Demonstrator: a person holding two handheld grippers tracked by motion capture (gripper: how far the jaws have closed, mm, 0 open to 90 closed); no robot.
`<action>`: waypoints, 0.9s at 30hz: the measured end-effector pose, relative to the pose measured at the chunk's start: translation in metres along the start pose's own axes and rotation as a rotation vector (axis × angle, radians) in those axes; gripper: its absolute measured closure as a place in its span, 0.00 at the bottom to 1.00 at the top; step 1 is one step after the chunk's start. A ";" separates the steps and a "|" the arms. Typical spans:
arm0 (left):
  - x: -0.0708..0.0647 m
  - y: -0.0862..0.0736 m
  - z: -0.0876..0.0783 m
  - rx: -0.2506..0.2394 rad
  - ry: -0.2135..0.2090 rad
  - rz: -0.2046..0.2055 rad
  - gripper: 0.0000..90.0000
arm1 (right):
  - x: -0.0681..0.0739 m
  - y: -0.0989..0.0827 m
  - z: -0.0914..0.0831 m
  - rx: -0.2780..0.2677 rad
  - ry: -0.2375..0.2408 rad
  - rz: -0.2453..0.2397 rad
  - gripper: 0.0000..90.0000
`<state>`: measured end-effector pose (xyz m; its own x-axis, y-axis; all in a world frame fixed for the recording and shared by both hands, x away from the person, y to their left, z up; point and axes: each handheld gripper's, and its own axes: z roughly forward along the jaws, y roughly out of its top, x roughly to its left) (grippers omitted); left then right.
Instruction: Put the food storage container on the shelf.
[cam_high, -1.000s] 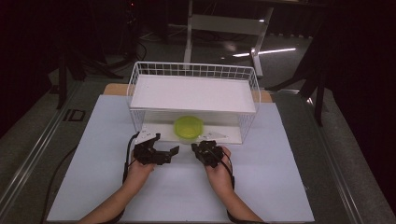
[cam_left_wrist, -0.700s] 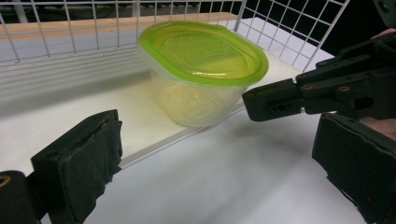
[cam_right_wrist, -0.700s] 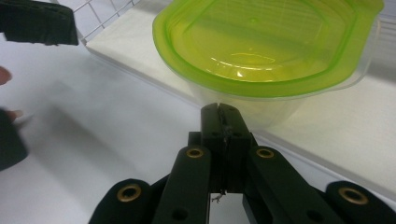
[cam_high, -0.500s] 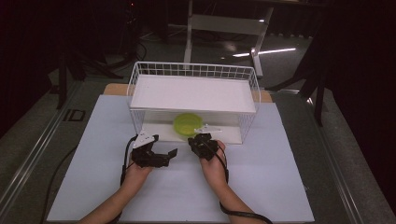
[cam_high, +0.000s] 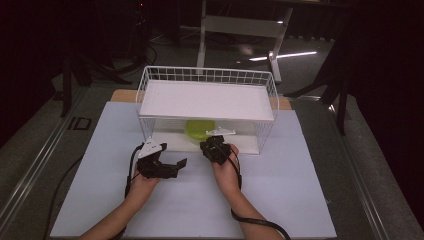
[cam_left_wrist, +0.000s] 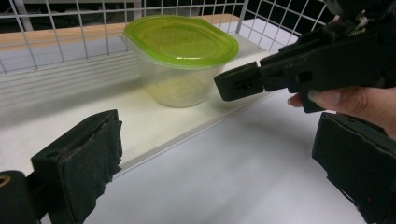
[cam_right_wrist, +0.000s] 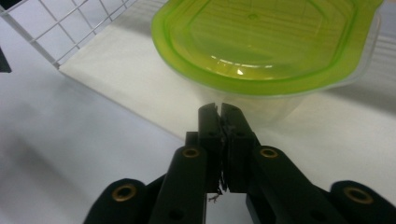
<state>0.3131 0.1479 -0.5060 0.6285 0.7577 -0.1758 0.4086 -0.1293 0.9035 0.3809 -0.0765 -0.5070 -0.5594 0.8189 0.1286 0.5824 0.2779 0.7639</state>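
A person's right gripper (cam_right_wrist: 220, 108), its two black jaws pressed together with nothing between them, points at the near side of a clear plastic container (cam_left_wrist: 180, 79) capped with a lime-green lid (cam_right_wrist: 266, 42), its tips just short of the tub's wall below the lid's rim. The container stands on the white lower shelf (cam_left_wrist: 56, 126) of a wire rack (cam_high: 207, 76), close to the front edge, beneath the rack's white upper board (cam_high: 207, 100). To the side, the left gripper (cam_high: 176, 163) hangs over the pale table cover (cam_high: 280, 190) in front of the rack, its jaws spread wide and holding nothing, the tub well ahead of them in the left gripper view. The work appears to be at the approach stage: the container has not been taken and sits where the shelf holds it. Getting it out would seem to call for the right jaws to part wide enough to straddle the tub's wall or the lid's lip, then close and draw it forward, low enough to pass under the upper board. A shut jaw nudging the light tub could simply push it deeper into the rack.
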 end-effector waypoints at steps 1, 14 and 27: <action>0.000 0.000 0.000 0.004 -0.002 0.003 0.03 | 0.001 -0.001 -0.002 -0.002 0.003 -0.003 0.95; -0.013 0.000 -0.011 -0.019 -0.064 0.041 0.03 | 0.011 -0.020 -0.039 -0.054 0.102 -0.063 0.43; -0.022 0.000 -0.029 -0.027 -0.121 0.046 0.03 | 0.008 -0.036 -0.074 -0.110 0.204 -0.103 0.19</action>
<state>0.2804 0.1501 -0.4904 0.7219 0.6687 -0.1780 0.3605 -0.1439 0.9216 0.3121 -0.1172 -0.4869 -0.7261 0.6679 0.1632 0.4549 0.2887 0.8425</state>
